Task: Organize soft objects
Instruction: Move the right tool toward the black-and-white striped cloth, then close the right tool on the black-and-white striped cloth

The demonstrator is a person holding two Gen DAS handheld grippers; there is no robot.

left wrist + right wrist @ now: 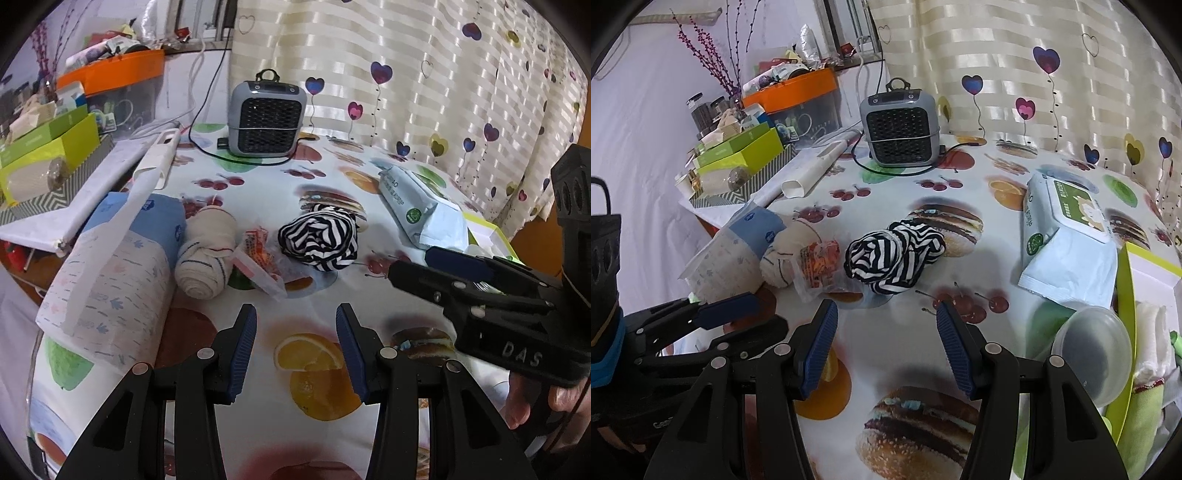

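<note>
While both grippers hovered over the fruit-and-burger tablecloth (997, 295), neither held anything: the left gripper (296, 347) had its blue pads set apart over a printed orange slice, and the right gripper (886, 347) was likewise spread wide above bare cloth. The soft items lay in a loose row ahead of them. The striped black-and-white cloth bundle (892, 258) sat nearest the middle, its left edge touching a crinkled clear snack bag (818, 264); a rolled cream sock (207, 254) lay just beside that bag, against a printed diaper pack (110, 280). A wipes packet (1067, 251) rested well to the right, near a yellow-green box (1126, 332) that already held folded white and green cloth at the right edge of the right wrist view. Judged step: approach and grasp the striped bundle, probably with the right gripper, since it pointed almost straight at it. To do this well, the fingers should descend on either side of the thickest fold, low enough to gather several layers rather than one loose flap, and close fully before lifting. Approach from the right side would keep clear of the snack bag, which might drag along otherwise. Left gripper could steady the bag if it clung. A small grey heater (901, 127) and its cord stood farther back, out of the path.
</note>
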